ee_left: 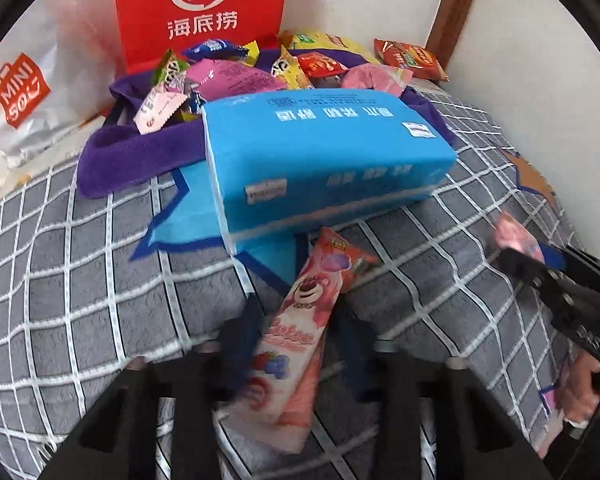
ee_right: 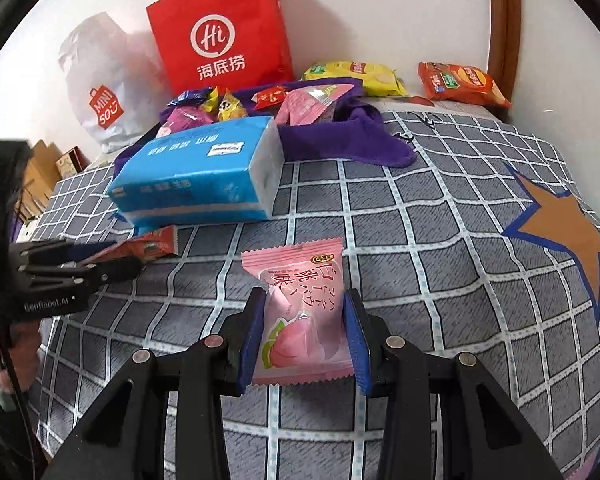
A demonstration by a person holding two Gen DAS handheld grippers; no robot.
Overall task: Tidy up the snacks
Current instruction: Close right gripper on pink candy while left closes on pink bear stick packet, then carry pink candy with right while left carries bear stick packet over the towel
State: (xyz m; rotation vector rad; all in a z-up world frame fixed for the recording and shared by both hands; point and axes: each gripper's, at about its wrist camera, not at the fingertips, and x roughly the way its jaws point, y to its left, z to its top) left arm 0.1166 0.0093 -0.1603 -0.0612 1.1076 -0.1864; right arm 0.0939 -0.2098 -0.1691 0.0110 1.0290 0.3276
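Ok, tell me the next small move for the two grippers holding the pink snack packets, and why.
Probably carry both over the blue tissue pack to the purple cloth where the other wrapped snacks lie. The left gripper is shut on the long pink bear-print wafer packet, and the right gripper is shut on the pink peach-print sweet packet, so neither needs regrasping.

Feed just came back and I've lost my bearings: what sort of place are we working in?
Most likely a bedroom at home: the snacks lie on a checked grey bedspread with star patches, against a white wall with a wooden frame. A red shopping bag and a blue tissue pack sit on it.
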